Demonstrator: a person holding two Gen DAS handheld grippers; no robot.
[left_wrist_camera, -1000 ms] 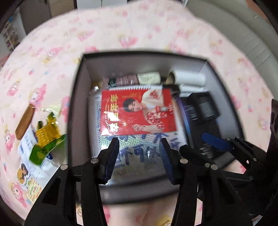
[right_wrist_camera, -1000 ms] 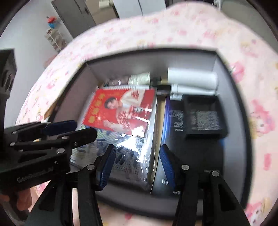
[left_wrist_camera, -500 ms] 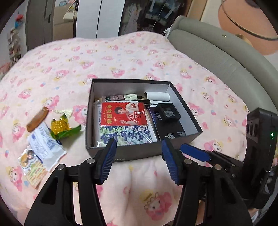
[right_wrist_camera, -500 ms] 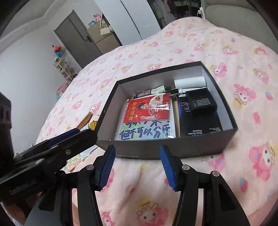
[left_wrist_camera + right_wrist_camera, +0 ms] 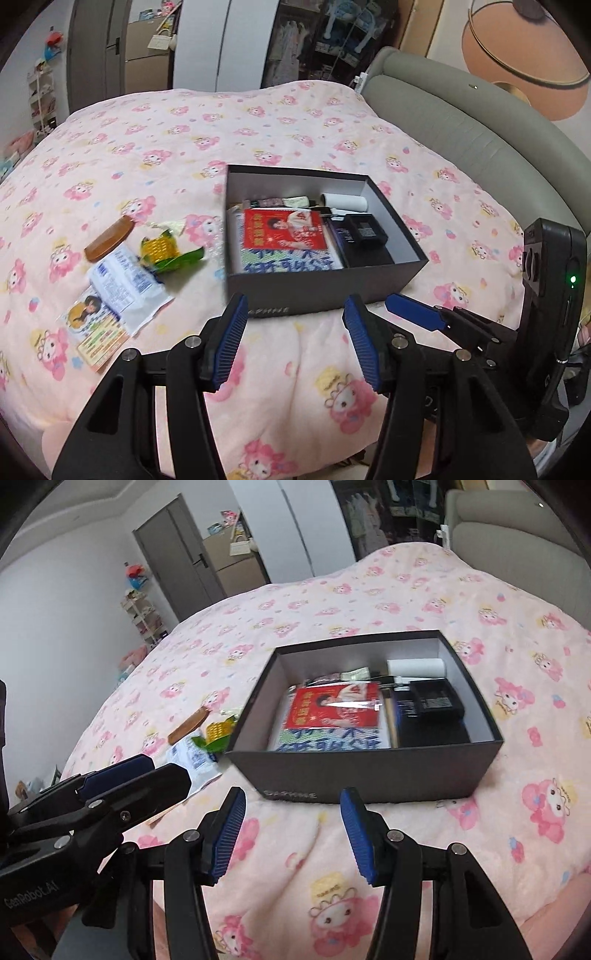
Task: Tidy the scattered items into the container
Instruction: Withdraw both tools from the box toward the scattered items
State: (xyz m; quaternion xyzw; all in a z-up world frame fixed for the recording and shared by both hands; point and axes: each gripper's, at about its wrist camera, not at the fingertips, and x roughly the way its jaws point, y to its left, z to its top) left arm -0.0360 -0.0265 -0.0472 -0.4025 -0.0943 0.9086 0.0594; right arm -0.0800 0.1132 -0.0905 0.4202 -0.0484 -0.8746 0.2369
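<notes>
A dark open box [image 5: 317, 295] [image 5: 369, 775] stands on the pink bedspread and holds a red booklet [image 5: 282, 230] [image 5: 334, 709], a white roll [image 5: 345, 202], a black case [image 5: 436, 701] and other items. Left of the box lie a brown comb [image 5: 109, 240] [image 5: 188, 726], a yellow-green wrapper [image 5: 164, 253] [image 5: 218, 733], a white packet [image 5: 123, 284] and a card [image 5: 94, 332]. My left gripper [image 5: 295, 339] hangs open and empty, short of the box's near wall. My right gripper [image 5: 293, 829] is likewise open and empty, beside the left one.
The bedspread [image 5: 280, 369] slopes off toward me. A grey padded headboard [image 5: 461, 122] curves along the right. Wardrobes and a door [image 5: 177, 561] stand beyond the bed's far side, with a small shelf [image 5: 142, 616] by the wall.
Both grippers have drawn back and upward from right over the box's contents to in front of its near wall. The box looks smaller and the room has come into view.
</notes>
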